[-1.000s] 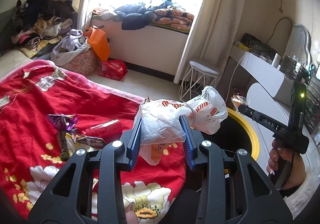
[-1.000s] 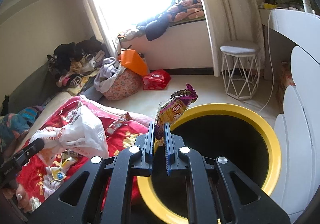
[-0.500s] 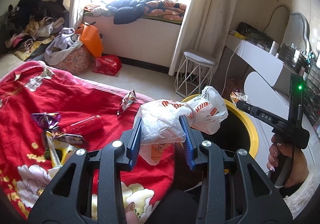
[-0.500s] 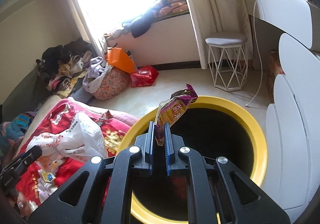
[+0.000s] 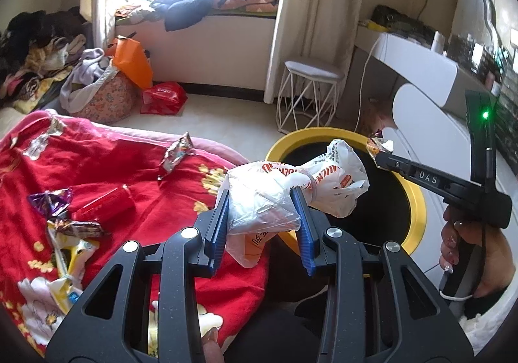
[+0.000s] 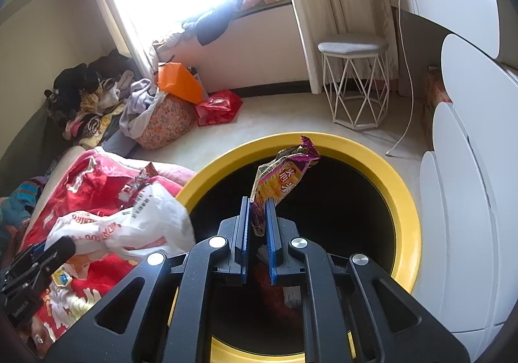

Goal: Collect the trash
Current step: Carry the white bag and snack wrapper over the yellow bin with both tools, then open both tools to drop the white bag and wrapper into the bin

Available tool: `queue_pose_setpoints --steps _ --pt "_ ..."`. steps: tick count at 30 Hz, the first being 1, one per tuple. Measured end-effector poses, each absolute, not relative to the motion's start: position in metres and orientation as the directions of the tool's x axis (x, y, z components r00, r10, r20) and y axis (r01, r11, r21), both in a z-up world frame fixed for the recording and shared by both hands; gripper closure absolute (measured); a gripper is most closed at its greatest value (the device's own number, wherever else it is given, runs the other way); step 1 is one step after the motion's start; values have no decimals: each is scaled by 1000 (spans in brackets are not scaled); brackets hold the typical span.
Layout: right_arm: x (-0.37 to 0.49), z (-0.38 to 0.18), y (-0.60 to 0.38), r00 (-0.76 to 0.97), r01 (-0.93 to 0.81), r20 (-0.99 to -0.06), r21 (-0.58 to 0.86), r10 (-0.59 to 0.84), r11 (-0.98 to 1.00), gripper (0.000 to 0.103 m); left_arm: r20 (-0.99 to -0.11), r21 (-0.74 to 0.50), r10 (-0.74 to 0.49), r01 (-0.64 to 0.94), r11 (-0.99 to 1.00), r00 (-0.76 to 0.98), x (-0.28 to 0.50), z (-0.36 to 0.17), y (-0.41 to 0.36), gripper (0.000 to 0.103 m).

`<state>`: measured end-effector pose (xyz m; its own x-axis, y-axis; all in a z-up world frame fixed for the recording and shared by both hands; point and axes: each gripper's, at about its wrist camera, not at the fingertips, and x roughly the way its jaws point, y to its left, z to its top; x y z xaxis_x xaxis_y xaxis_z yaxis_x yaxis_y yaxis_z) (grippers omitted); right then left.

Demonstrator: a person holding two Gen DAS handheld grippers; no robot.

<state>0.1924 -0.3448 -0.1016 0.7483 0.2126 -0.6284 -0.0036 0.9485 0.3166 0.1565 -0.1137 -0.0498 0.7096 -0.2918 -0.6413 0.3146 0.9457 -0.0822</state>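
My left gripper [image 5: 261, 198] is shut on a crumpled white plastic bag [image 5: 291, 188] with orange print, held over the bed's edge next to the yellow-rimmed black bin [image 5: 416, 201]. The same plastic bag [image 6: 136, 224] shows at the left of the right wrist view. My right gripper [image 6: 258, 201] is shut on a purple and yellow snack wrapper [image 6: 285, 175], which hangs over the bin's [image 6: 404, 188] dark opening. Some trash lies at the bin's bottom. In the left wrist view the right gripper [image 5: 375, 154] reaches in from the right, a hand on its handle.
Several wrappers [image 5: 176, 156] and a red box [image 5: 103, 204] lie on the red floral blanket [image 5: 97, 156]. A white wire stool [image 5: 310, 97], a white rounded cabinet [image 6: 469, 169], a red bag [image 6: 217, 105] and piles of clothes [image 6: 97, 97] stand around the floor.
Both grippers have moved toward the bin and lower. The bag has come close to the bin's rim, and the wrapper now hangs over the opening. Neither grip has changed.
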Motion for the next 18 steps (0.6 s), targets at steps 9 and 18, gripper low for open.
queue_pose_setpoints --steps 9,18 --pt "197 -110 -349 727 -2 -650 321 221 947 94 -676 -30 -280 353 935 682 168 -62 -136 73" --pt "202 -121 -355 695 -7 -679 325 238 946 93 -704 -6 -277 383 924 655 180 -72 -159 72"
